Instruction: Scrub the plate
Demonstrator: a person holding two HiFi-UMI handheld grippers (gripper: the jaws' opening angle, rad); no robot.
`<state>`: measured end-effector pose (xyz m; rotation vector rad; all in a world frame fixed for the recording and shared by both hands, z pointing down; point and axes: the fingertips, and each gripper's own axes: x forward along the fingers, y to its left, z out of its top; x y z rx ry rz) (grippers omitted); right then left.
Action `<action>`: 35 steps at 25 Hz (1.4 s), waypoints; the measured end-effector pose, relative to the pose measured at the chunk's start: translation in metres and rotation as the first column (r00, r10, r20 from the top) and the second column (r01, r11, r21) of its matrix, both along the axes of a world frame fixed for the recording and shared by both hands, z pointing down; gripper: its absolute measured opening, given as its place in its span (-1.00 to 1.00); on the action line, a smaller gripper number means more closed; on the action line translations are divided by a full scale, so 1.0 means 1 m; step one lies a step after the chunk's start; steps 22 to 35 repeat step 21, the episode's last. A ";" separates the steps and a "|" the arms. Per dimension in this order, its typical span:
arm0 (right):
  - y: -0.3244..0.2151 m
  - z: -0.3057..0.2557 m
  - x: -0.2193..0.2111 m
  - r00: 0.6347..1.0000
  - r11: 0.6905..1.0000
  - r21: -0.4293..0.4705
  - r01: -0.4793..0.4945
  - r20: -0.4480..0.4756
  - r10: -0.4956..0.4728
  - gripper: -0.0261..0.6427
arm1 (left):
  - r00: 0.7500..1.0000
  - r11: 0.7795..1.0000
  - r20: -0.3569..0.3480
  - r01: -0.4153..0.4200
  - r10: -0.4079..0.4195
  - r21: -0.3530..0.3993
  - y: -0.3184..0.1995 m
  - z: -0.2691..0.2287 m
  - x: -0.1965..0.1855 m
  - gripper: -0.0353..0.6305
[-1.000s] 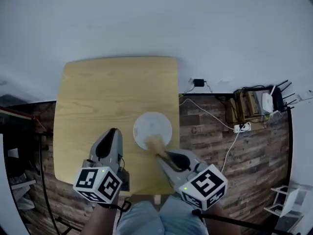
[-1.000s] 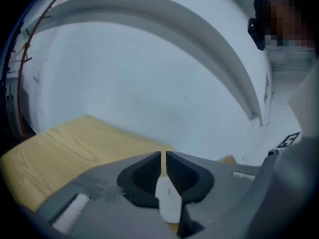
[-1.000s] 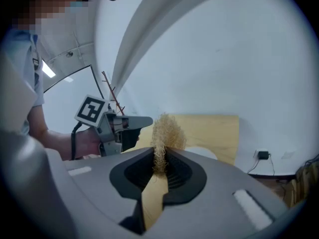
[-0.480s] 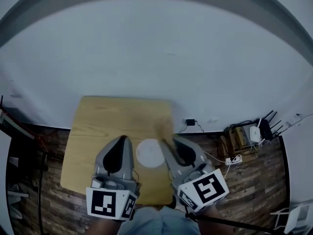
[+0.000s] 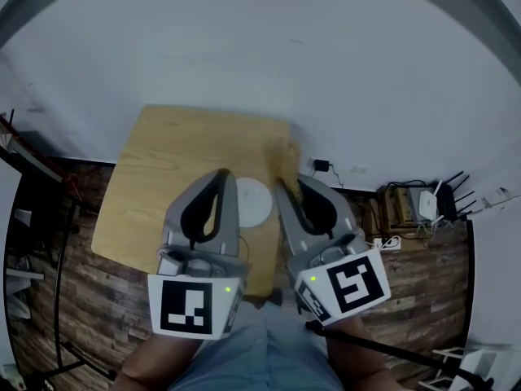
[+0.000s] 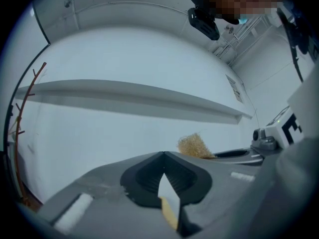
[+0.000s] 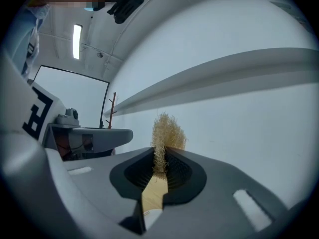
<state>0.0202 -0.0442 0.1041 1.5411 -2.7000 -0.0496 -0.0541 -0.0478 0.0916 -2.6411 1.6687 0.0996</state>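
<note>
The plate is sitting on the wooden table, peeking out between my two grippers, and both of those are aimed at the white wall instead of down at it. My right gripper is clamped on the straw-coloured scrubber, which pokes out past the tips. The left gripper is squeezed fully together with nothing in it.

Plate partly hidden behind the left claw and right claw; scrubber a blurred tan smudge.
</note>
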 end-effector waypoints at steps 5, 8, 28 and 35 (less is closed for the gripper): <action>0.006 0.000 -0.002 1.000 1.000 0.009 0.023 -0.001 -0.023 -0.79 | 1.000 1.000 0.001 0.014 -0.014 -0.014 0.006 0.002 0.001 -0.83; 0.007 0.002 -0.003 1.000 1.000 0.008 0.028 -0.002 -0.028 -0.79 | 1.000 1.000 0.000 0.017 -0.017 -0.021 0.008 0.004 0.000 -0.83; 0.006 -0.001 -0.018 0.999 0.999 0.028 0.037 -0.022 -0.036 -0.79 | 1.000 1.000 -0.006 0.024 -0.024 -0.010 0.007 0.000 -0.013 -0.83; 0.006 -0.001 -0.018 0.999 0.999 0.028 0.037 -0.022 -0.036 -0.79 | 1.000 1.000 -0.006 0.024 -0.024 -0.010 0.007 0.000 -0.013 -0.83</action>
